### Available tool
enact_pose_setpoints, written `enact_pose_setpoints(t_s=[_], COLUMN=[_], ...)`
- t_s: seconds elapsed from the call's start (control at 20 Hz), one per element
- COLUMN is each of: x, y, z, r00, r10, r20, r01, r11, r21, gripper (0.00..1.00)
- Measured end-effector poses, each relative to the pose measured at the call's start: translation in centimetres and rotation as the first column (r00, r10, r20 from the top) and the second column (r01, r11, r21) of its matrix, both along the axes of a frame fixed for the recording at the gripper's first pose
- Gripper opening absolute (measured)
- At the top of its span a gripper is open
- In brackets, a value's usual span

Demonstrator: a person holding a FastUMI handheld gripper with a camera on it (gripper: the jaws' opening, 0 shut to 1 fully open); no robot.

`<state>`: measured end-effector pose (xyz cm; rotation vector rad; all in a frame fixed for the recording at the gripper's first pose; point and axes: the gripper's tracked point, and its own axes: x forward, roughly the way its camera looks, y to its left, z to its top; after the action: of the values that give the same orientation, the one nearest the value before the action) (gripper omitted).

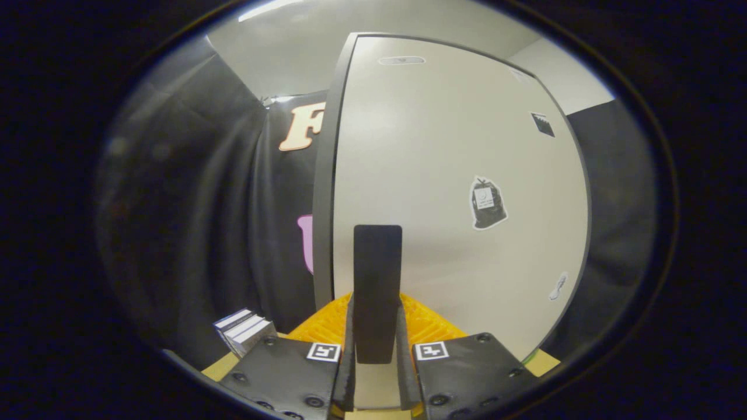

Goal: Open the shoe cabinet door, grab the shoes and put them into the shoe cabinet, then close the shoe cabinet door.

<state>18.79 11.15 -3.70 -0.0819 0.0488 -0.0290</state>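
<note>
Fingers of the gripper stand nearly closed on either side of the door handle, a flat, matte, dark upright bar on the shoe cabinet door; both appear to press its lower end, so I judge the handle gripped. That door is a smooth, pale, satin panel with a dark edge band along its left side, and it carries a few small stickers, one shaped like a tied bag. Low and just beyond the fingers lies a ribbed orange plastic surface, and to the near left sits a small stack of boxes. Risk, as I judge it: the slim, slick handle could slip out if the pull runs off the hinge arc, or the door could swing and knock the stack.
</note>
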Motion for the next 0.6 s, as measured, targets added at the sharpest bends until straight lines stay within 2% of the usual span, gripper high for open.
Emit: enact_pose_setpoints(t_s=[0.15,0.25,0.35,0.6], x=[-0.43,-0.04,-0.11,-0.18], y=[0.15,0.09,0.16,0.13], z=[0.21,0.3,0.25,0.37], r00=[1.0,1.0,1.0,0.999], r10=[0.006,0.008,0.015,0.026], r20=[0.019,0.016,0.012,0.023], r01=[-0.006,-0.008,-0.015,-0.026], r11=[1.0,1.0,1.0,1.0], r21=[-0.006,-0.013,-0.011,-0.004], gripper=[0.27,0.17,0.18,0.09])
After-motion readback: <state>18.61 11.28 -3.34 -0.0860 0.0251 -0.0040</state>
